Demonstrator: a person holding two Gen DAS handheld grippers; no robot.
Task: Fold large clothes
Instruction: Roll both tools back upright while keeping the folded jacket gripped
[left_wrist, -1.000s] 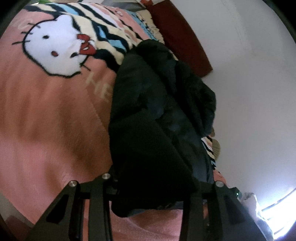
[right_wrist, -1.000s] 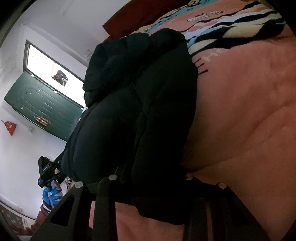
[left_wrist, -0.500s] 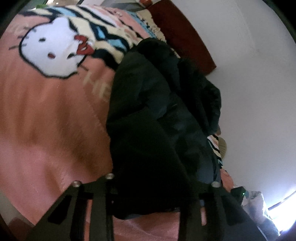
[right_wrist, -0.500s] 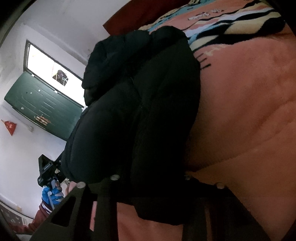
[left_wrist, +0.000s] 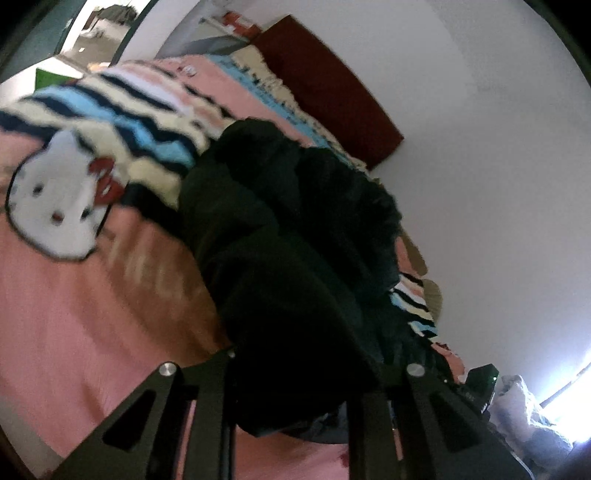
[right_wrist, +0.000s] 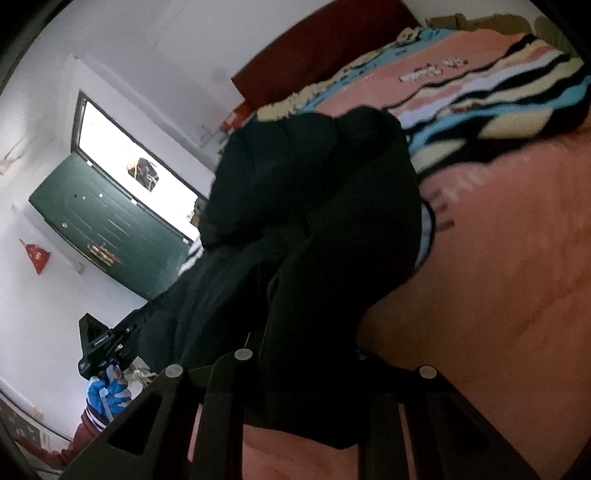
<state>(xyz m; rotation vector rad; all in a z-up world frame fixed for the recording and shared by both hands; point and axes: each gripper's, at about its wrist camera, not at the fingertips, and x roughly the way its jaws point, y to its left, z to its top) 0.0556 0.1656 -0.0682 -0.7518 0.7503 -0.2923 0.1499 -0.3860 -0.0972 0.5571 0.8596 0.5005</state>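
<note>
On a bed, a bulky black jacket (left_wrist: 288, 258) lies heaped over a pink cartoon-cat blanket (left_wrist: 92, 302), its near hem pinched at two corners. Left claw (left_wrist: 291, 402) and right claw (right_wrist: 306, 398) have just been closing, and each now grips the dark fabric. Beyond stand a dark red headboard (left_wrist: 332, 85), white walls and a green door (right_wrist: 107, 225).

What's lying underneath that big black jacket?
Under the black jacket is a pink blanket with a white cartoon cat and wavy stripes. Whatever print or thing lies directly beneath the jacket is covered.
</note>
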